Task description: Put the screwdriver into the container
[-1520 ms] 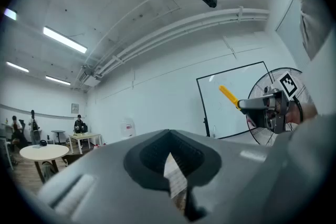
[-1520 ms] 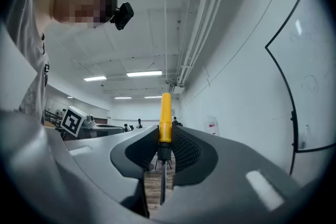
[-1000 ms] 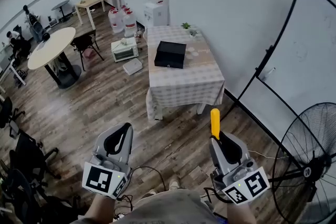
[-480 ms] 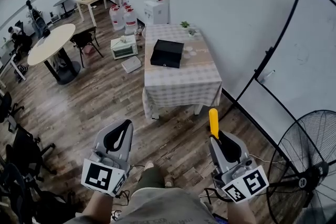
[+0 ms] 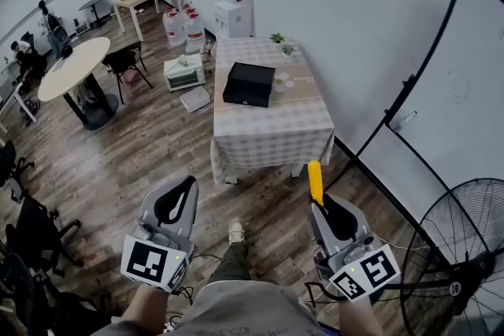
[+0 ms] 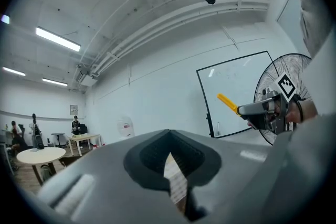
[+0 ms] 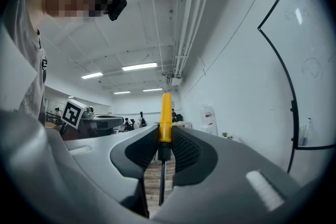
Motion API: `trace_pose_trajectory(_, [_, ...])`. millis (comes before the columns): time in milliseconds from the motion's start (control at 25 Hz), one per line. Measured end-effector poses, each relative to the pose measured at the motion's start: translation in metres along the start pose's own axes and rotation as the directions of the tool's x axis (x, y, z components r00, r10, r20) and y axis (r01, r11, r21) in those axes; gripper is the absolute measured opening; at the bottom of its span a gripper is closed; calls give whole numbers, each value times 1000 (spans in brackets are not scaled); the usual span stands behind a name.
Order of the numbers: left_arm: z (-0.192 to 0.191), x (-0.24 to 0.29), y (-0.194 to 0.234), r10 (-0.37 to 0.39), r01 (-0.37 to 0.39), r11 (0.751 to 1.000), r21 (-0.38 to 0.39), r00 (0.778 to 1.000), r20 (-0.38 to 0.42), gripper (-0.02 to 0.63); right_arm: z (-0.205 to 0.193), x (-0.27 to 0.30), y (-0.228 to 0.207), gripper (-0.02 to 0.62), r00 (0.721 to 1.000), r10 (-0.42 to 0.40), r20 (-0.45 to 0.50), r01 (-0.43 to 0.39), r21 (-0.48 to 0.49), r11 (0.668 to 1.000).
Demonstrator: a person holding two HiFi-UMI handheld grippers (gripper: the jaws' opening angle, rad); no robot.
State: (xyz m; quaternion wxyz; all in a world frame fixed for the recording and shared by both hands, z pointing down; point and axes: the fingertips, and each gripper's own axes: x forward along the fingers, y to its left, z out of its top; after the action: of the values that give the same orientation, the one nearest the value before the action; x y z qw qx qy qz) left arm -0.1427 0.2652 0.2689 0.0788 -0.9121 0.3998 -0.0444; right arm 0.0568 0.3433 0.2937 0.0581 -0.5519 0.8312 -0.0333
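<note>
The fingers of the right gripper clamp the screwdriver near its black collar, yellow handle jutting forward, thin dark shaft behind. The left gripper has its fingers together, empty. The black container sits on the bench.

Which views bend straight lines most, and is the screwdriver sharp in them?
Left and right gripper views: strong fisheye, dark rounded corners, bowed whiteboard frame. Right gripper view: screwdriver sharp between the jaws. Head view: milder bending, screwdriver clear too.

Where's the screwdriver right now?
The screwdriver sits lower right in the head view, clamped in the right gripper, yellow handle pointing toward the cloth-covered table.
</note>
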Motion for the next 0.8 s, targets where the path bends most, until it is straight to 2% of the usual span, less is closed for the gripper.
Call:
trace_pose_trajectory(400, [-23,91,54,-39,39,999,-22,999,-22,0,-16,87,-50,103,998,-20,-67,19,-14,1000])
trace_pose_trajectory(560, [-31,137,89,-44,43,998,-42,999,-22,0,-21,135,-78,103,993,-27,-114,24,-26,999])
trace_pose_trajectory(800, [-55,220,142,-91,86,994,-62,993,-75,0,-29,222,-124,103,984,-27,-178,28,-1,1000])
